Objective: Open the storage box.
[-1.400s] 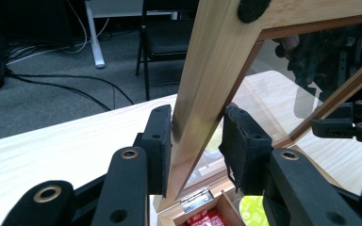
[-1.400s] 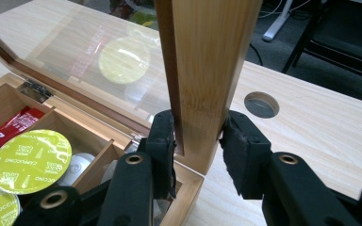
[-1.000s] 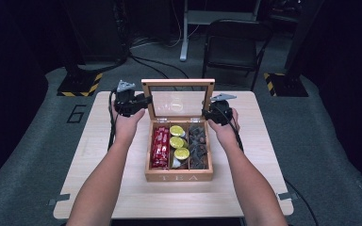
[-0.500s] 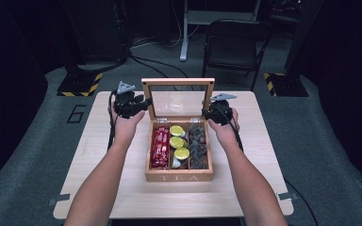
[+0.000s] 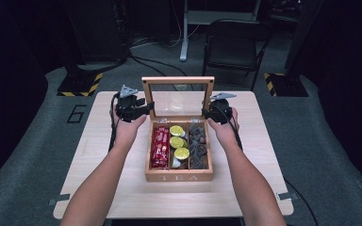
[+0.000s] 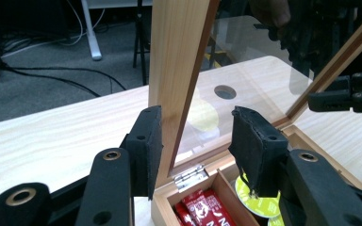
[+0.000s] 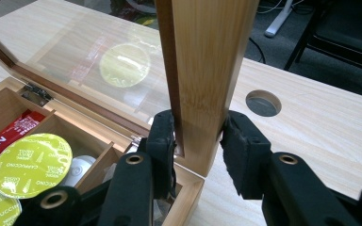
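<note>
The wooden tea box's glass-paned lid (image 5: pixel 177 96) stands upright at the 12 o'clock edge of the open box (image 5: pixel 179 177), mid-surface, its long axis running 9 to 3 o'clock. Each claw sits at one side rail. The left claw (image 6: pixel 198 141) has just been opening; the rail stands between its jaws, the far pad clear of it. The right claw (image 7: pixel 198 141) clamps the other rail (image 7: pixel 202 70) firmly.

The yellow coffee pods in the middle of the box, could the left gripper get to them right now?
Probably yes. The lid stands upright, so the yellow pods lie uncovered. The left gripper straddles the lid's side rail; its jaws have just been opening, one pad already off the wood, pods just below.
</note>
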### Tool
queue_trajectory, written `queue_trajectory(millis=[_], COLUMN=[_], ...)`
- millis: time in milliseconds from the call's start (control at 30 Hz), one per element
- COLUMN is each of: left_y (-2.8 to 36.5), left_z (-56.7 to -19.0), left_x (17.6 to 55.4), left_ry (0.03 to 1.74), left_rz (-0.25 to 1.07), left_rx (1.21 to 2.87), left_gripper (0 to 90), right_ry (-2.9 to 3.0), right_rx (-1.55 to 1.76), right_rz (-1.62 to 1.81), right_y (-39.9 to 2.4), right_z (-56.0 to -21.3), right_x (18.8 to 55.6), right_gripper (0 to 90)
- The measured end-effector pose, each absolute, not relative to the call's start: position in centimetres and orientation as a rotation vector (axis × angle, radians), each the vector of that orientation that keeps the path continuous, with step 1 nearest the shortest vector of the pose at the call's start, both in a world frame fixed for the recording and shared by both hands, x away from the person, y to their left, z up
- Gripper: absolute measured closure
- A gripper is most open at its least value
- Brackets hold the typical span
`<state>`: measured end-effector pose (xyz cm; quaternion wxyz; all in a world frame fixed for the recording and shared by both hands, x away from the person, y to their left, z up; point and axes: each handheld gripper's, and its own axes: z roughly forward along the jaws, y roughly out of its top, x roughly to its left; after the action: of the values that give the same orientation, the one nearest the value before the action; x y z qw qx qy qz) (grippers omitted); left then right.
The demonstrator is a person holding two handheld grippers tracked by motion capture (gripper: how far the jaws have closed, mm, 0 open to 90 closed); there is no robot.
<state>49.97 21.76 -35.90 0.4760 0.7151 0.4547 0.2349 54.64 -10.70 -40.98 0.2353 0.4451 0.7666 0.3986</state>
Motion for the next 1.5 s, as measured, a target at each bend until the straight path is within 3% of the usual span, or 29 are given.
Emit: queue_trajectory(millis=[1500], left_y=[22.8], left_z=[-36.2], left_x=[49.0], left_ry=[1.096], left_rz=[0.558], left_rx=[1.764], left_gripper=[53.2], right_ry=[2.078], right_rx=[1.307], right_rz=[1.081], right_y=[-10.3], right_z=[-40.9], right_x=[55.8], right_gripper=[64.6])
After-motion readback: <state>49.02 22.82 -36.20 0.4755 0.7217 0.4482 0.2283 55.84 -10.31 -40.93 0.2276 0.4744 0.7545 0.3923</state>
